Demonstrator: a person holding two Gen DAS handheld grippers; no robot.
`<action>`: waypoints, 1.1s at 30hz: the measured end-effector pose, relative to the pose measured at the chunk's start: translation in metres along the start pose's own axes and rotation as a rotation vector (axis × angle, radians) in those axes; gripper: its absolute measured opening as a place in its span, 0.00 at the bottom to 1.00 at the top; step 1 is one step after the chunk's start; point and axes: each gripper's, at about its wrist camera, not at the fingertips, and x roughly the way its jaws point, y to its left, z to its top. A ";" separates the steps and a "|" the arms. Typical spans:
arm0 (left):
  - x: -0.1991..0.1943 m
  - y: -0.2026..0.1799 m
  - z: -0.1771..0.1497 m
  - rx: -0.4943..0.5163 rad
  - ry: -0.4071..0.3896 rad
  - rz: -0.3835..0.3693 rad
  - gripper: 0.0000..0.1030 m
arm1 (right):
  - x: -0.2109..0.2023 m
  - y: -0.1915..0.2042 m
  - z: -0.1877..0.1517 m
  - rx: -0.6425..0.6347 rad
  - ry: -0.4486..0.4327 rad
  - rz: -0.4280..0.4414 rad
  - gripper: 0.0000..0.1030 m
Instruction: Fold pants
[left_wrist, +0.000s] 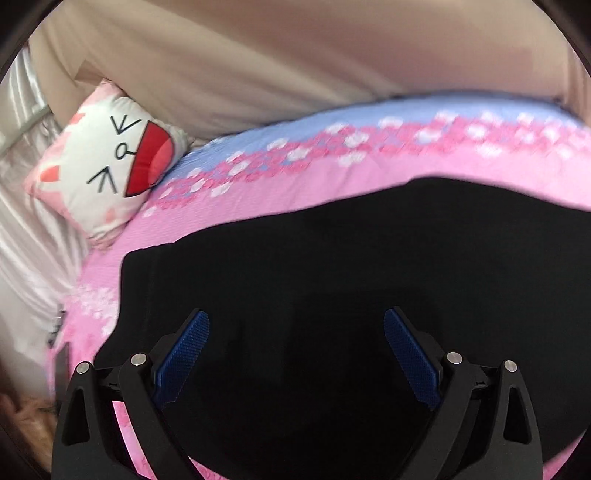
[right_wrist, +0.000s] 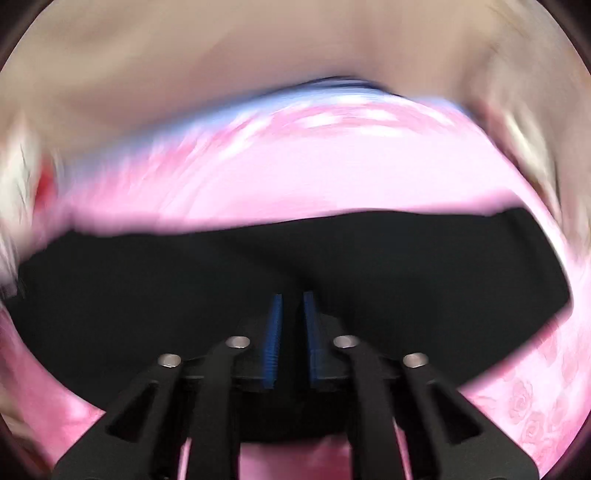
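I see matt black cloth pants on a soft pink printed bedspread; my gripper pads look ribbed blue rubber.

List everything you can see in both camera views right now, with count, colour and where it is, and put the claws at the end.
pants: one, black, lying spread on the bedspread, under both claws
bedspread: one, pink with white flowers and a blue band at the far edge, covering the bed
pillow: one, white and pink with a cartoon face and red mouth, at the far left corner of the bed
curtain: one, pale and shiny, left of the bed
wall: beige, behind the bed
left claw: black with blue pads, jaws wide apart above the pants
right claw: black with blue pads, jaws nearly together at the pants; view blurred, grip unclear
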 end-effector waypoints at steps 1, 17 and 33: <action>0.000 -0.001 0.000 -0.012 0.011 0.001 0.91 | -0.015 -0.037 0.005 0.062 -0.045 -0.099 0.16; -0.045 -0.077 0.033 0.037 -0.027 -0.082 0.91 | 0.013 -0.073 0.035 -0.100 0.006 -0.011 0.61; -0.066 -0.131 0.050 0.109 -0.061 -0.148 0.91 | 0.001 -0.068 0.052 -0.207 -0.084 -0.066 0.07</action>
